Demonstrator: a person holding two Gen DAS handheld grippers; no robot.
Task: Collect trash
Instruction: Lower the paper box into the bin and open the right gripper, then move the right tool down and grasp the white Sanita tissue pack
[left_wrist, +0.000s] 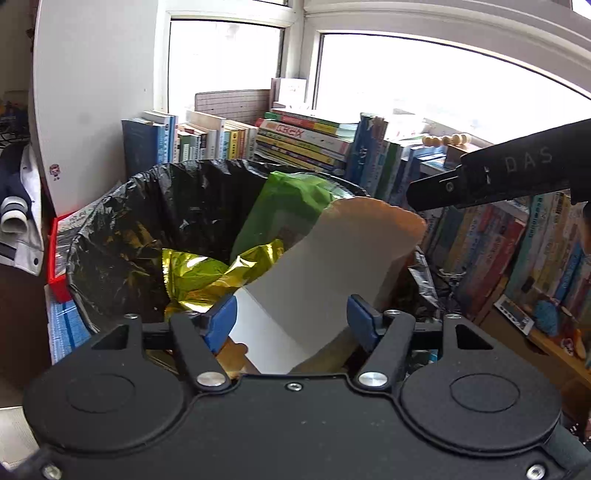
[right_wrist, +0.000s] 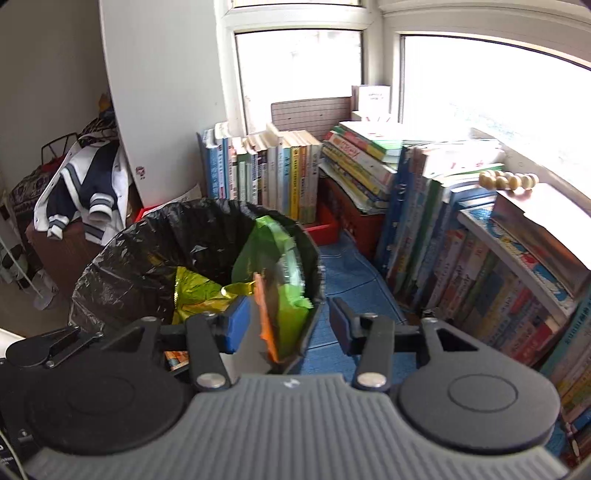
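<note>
Trash fills the black-lined bin (left_wrist: 122, 236): a green wrapper (left_wrist: 284, 206) at twelve o'clock and a gold foil bag (left_wrist: 207, 273) toward nine o'clock. A white-and-orange paper sheet (left_wrist: 314, 280) stands tilted over the bin mouth, between the left gripper (left_wrist: 291, 314) jaws, which stand apart without pressing it. The right gripper (right_wrist: 284, 321) jaws are also apart, the sheet's orange edge (right_wrist: 266, 317) just beside the left pad. Books (right_wrist: 295, 173) line the wall beyond the bin.
</note>
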